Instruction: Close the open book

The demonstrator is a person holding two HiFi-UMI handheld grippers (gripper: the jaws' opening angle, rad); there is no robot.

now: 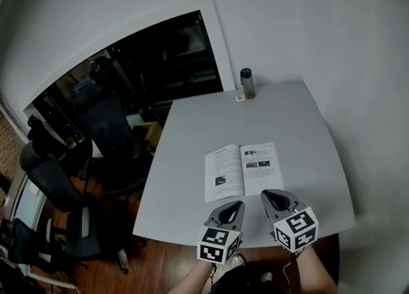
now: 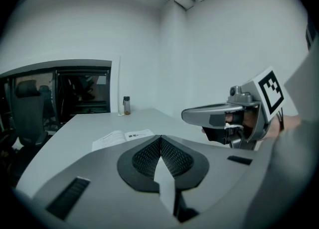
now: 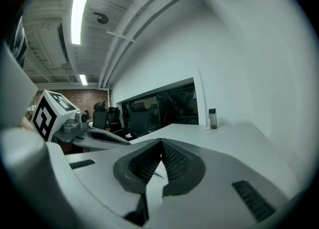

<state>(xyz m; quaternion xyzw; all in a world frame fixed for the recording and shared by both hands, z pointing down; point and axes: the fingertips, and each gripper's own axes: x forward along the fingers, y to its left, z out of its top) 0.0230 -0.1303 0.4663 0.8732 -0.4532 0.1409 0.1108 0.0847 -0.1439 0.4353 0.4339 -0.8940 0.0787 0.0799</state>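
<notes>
An open book [image 1: 243, 170] lies flat on the grey table [image 1: 192, 133], white pages up, a little in from the near edge. Both grippers hover side by side just short of its near edge. In the head view my left gripper [image 1: 238, 204] is below the left page and my right gripper [image 1: 268, 194] below the right page. Both are shut with nothing in them. In the left gripper view the jaws [image 2: 160, 138] meet, with the book [image 2: 122, 137] ahead to the left and the right gripper [image 2: 219, 116] alongside. The right gripper view shows closed jaws [image 3: 160, 141] too.
A small dark-capped bottle [image 1: 247, 84] stands at the table's far edge beside a small white tag [image 1: 239, 98]. Black office chairs [image 1: 105, 133] crowd the floor left of the table, in front of a dark window. White walls rise behind and to the right.
</notes>
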